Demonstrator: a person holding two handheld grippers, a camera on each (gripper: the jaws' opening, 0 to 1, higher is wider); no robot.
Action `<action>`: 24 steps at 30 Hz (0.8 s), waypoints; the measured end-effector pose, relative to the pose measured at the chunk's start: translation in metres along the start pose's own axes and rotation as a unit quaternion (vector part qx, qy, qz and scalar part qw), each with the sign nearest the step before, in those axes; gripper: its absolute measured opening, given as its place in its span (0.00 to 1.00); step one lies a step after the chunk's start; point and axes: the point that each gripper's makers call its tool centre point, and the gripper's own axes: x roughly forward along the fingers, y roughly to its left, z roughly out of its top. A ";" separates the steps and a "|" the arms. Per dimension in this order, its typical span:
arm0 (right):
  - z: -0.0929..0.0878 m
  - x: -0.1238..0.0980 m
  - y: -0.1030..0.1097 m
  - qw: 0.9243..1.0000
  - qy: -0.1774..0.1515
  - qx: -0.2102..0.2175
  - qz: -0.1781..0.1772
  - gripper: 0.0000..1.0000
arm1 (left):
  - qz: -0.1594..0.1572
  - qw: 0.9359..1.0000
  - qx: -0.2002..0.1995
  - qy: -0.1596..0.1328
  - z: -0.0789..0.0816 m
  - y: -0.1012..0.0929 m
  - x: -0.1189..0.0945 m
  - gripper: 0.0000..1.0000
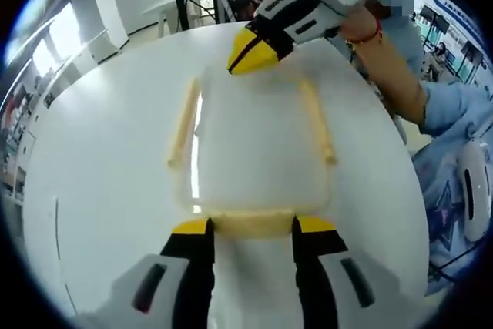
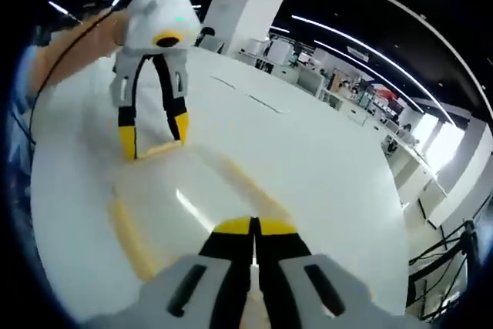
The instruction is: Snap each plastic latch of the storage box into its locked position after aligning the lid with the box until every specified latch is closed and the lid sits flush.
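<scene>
Right now I am looking down at the translucent white rectangular plastic storage box (image 1: 258,144), which is lying flat on the round white table (image 1: 100,190) with its clear lid (image 1: 254,125) on top. Pale yellow plastic latches are running along its edges: one on the long left side (image 1: 183,122), one on the long right side (image 1: 318,119), and one on the near short end (image 1: 253,223).

In the left gripper view, my left gripper (image 1: 253,226) is holding its black, yellow-tipped jaws spread apart, and they are flanking that near end latch, one tip at each end of it. I cannot tell whether they are pressing it.

Across the box, my right gripper (image 1: 250,55) is sitting at the far short end with its yellow tips drawn together, touching the lid's edge. In the right gripper view those same jaws (image 2: 254,227) are showing closed, tips meeting over the box rim (image 2: 127,233), with nothing visibly pinched between them.
</scene>
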 end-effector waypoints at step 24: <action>-0.028 -0.014 -0.028 0.998 0.045 -0.037 -0.006 0.00 | -0.001 1.000 -0.002 0.003 -0.004 0.003 -0.001 0.40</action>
